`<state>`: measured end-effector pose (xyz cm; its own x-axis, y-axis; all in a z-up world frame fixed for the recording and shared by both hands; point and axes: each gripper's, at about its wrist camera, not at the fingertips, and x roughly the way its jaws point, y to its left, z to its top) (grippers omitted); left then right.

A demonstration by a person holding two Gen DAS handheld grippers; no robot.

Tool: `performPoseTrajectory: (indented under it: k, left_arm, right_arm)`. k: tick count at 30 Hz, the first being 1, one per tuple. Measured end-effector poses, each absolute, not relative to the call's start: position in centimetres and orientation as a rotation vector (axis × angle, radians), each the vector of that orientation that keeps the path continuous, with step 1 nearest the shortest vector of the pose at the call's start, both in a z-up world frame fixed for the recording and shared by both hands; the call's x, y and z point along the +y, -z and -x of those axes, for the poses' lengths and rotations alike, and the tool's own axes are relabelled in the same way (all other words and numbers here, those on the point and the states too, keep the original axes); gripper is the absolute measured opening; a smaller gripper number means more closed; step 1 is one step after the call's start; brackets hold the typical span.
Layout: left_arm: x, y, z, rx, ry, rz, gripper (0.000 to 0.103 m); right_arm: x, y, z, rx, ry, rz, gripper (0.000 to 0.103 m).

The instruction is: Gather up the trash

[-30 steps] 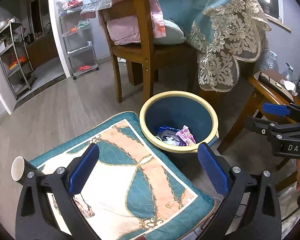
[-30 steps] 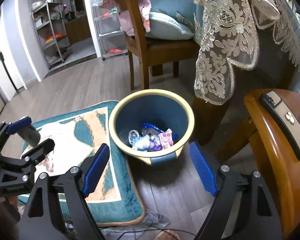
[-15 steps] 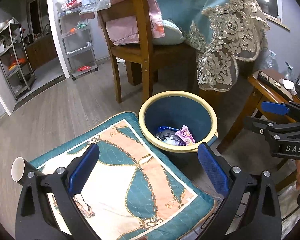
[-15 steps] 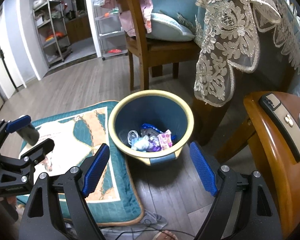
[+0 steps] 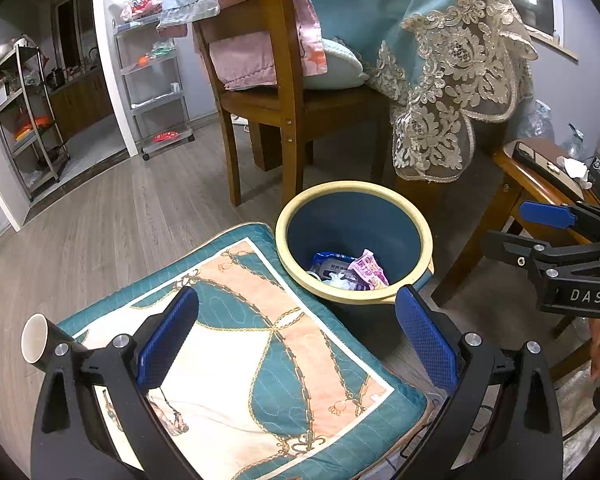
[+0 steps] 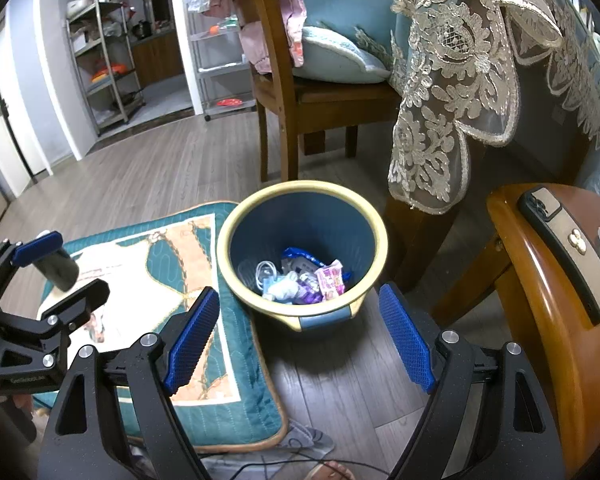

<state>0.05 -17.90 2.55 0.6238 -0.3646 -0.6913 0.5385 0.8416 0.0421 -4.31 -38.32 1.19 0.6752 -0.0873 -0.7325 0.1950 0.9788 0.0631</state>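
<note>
Both grippers, left (image 5: 296, 340) and right (image 6: 300, 332), are hovering with jaws wide apart and empty, facing the bin (image 6: 236, 236) where wrappers (image 6: 330, 280) are lying.

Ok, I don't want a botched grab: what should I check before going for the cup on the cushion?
1. Left tool open and empty: ok.
2. Right tool open and empty: ok.
3. Cup between the left tool's pads: not ok; it lies on the cushion, outside the tool's left finger.
4. Bin mouth unobstructed: ok; the trash sits low inside.
5. Cup empty: cannot tell.
</note>
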Motion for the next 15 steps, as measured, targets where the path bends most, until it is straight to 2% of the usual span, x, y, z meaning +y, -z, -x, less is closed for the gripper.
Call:
performPoseTrajectory:
  k: [15]
  left_arm:
    - [-17.84, -2.58, -0.08, 0.733, 0.526, -0.259, 0.097]
  right_arm:
    - [-38.30, -1.15, 4.24, 0.816, 0.158, -0.138, 0.082]
